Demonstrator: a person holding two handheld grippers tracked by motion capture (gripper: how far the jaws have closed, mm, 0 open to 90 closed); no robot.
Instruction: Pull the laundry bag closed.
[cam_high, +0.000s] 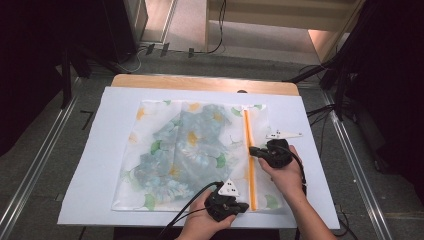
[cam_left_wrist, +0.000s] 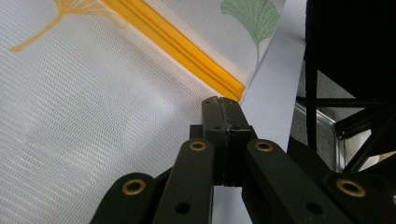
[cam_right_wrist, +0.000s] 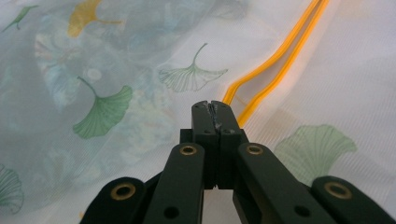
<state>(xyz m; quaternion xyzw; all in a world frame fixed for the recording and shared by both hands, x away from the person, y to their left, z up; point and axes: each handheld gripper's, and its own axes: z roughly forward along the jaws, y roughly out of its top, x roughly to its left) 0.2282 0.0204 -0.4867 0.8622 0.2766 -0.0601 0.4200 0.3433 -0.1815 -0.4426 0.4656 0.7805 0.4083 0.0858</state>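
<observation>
Mesh bag (cam_high: 190, 155) flat, orange zipper (cam_high: 248, 155) running away from left gripper (cam_high: 243, 206), jaws clenched at its near end, right gripper (cam_high: 251, 150) pinched on zipper midway, bare white board (cam_high: 305, 165) beyond.

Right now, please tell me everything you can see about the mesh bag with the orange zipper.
The mesh bag is flat, translucent white netting printed with green and yellow ginkgo leaves; a blue floral cloth shows inside. It lies on a white sheet. Its orange zipper is closed at the near end and parted farther along. The left gripper and right gripper, jaws together, sit at the zipper.
</observation>
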